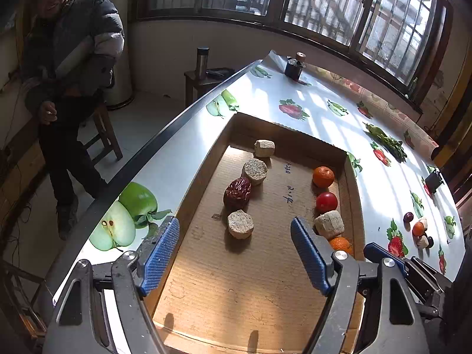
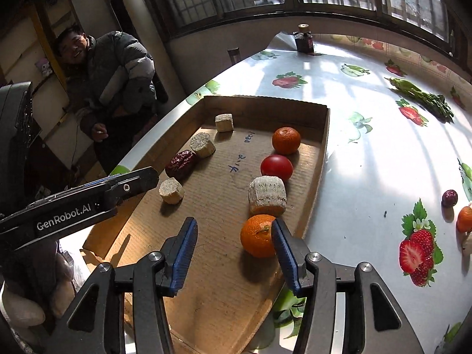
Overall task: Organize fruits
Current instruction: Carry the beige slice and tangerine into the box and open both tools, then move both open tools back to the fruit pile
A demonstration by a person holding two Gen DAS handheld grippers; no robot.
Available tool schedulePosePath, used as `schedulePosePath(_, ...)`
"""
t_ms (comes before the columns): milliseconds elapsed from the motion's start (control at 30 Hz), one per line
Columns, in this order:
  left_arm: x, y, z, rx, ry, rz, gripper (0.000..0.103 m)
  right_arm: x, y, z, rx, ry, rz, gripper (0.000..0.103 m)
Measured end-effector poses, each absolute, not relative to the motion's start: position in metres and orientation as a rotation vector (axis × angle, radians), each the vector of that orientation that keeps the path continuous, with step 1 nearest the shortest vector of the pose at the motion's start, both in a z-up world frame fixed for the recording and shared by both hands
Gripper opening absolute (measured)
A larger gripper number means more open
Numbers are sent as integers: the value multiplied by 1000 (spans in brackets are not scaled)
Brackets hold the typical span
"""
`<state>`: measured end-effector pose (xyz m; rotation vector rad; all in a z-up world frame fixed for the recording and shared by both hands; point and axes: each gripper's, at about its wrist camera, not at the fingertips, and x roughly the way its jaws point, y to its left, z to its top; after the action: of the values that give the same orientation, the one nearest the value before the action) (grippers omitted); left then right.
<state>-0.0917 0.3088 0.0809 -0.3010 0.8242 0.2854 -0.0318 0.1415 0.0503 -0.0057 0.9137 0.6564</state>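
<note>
L gripper open, R gripper open, side by side

A shallow cardboard tray lies on the surface, holding two rows of items. Along its left side run a pale cut chunk at the far end, a speckled round chunk, a wrinkled dark red jujube and another beige chunk, each just beside the next. Along the right wall sit a mandarin, a glossy red tomato, a ridged pale chunk lying on its side, and a second mandarin nearest the camera, stem facing up. Outside the tray, well to the right, a small dark jujube and another orange fruit rest on the surface.
</note>
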Motion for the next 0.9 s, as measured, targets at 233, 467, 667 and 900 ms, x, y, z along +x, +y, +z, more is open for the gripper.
schedulePosePath(233, -137, 254, 99, -273, 714, 256, 85, -68, 74, 71, 117, 816, 530, 64)
schedulePosePath(467, -148, 191, 107, -113, 663, 218, 85, -97, 7, 66, 232, 760, 356, 66)
schedulePosePath(667, -155, 149, 107, 0, 661, 188, 85, -106, -20, 62, 256, 742, 287, 66)
schedulePosePath(900, -157, 132, 106, 42, 664, 179, 85, -114, -27, 63, 232, 721, 266, 67)
